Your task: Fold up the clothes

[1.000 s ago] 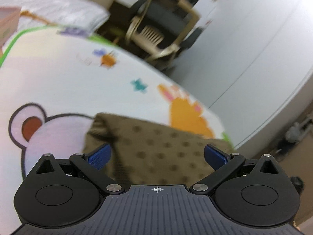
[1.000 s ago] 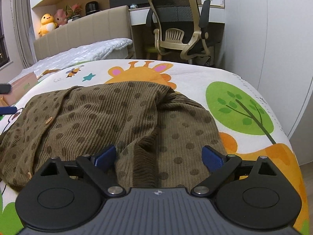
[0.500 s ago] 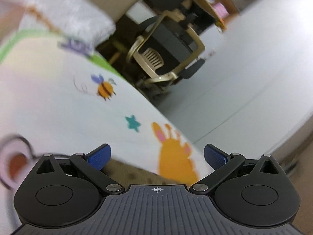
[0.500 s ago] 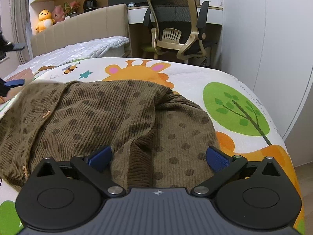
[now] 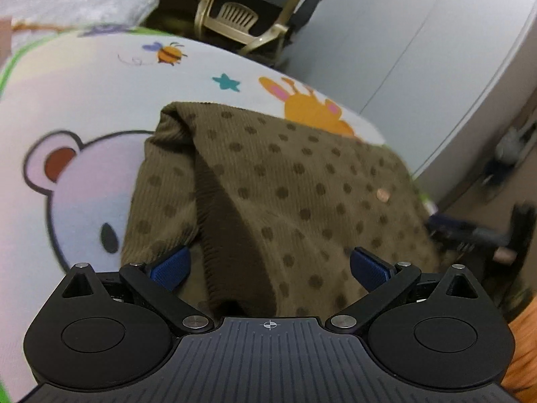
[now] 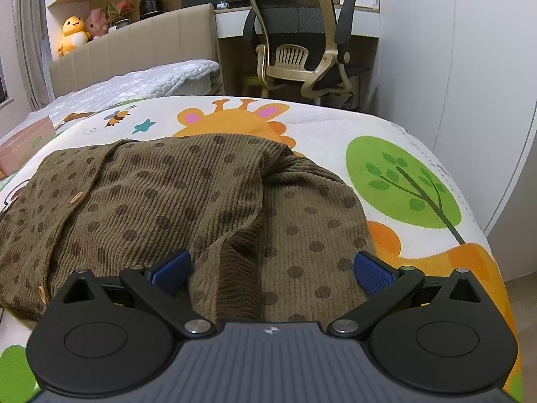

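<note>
Left wrist view. White play mat printed with cartoon animals covers the surface; a bear face outline is at far left, a bee, a teal star and an orange giraffe head further back. Olive-brown ribbed knit cardigan with dark polka dots lies on the mat, centre to right of frame. One sleeve is folded over the body, its darker ribbed cuff running down towards the camera. One round wooden button shows on the right part of the garment.

Left gripper: jaws wide apart, blue pads on either side of the cuff, not pressing on it. Whether the tips touch the fabric below cannot be told. At far right, blurred, the other black gripper sits at the cardigan's edge.

Right wrist view. Same cardigan spread from the left edge to the centre of the mat, button placket on the left, second sleeve folded across at the right. Right gripper: jaws at full spread, blue pads astride the sleeve's dark cuff, nothing clamped. Beige office chair with black mesh back stands behind the mat; a quilted bed is at back left.
</note>
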`<action>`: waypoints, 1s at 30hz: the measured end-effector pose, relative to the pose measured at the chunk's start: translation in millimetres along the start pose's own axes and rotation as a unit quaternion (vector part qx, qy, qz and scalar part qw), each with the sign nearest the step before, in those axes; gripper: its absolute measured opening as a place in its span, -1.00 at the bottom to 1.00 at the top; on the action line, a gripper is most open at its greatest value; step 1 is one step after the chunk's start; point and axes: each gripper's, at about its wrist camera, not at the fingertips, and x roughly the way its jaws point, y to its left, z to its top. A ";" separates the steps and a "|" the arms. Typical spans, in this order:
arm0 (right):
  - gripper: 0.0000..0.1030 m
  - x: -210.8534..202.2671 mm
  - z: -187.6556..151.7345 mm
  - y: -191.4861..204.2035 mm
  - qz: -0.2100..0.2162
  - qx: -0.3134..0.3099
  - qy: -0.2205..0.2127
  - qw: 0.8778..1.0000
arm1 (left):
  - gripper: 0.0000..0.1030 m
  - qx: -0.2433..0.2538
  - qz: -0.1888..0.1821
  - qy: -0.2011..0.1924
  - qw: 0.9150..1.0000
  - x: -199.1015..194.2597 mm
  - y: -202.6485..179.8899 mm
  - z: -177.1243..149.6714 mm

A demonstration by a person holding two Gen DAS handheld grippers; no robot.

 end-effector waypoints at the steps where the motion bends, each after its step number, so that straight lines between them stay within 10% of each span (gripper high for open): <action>1: 1.00 -3.3 0.5 -1.2 0.003 0.006 -0.001 1.000 | 1.00 0.011 0.007 -0.004 1.000 -3.7 -4.3 0.6; 10: 1.00 -29.5 31.6 44.4 0.110 -0.022 -0.050 0.992 | 1.00 0.050 -0.044 -0.113 0.991 -9.1 -52.5 38.9; 13: 1.00 -11.9 32.3 70.0 0.158 -0.028 -0.019 0.987 | 1.00 0.026 -0.052 -0.094 0.994 22.6 -57.0 47.9; 16: 1.00 9.1 18.2 89.8 0.146 -0.048 0.013 0.988 | 1.00 -0.003 -0.011 -0.037 0.999 52.8 -49.3 44.1; 30: 1.00 -0.2 50.2 71.2 0.112 -0.034 -0.018 0.993 | 1.00 0.016 -0.011 -0.041 0.999 50.3 -40.0 29.6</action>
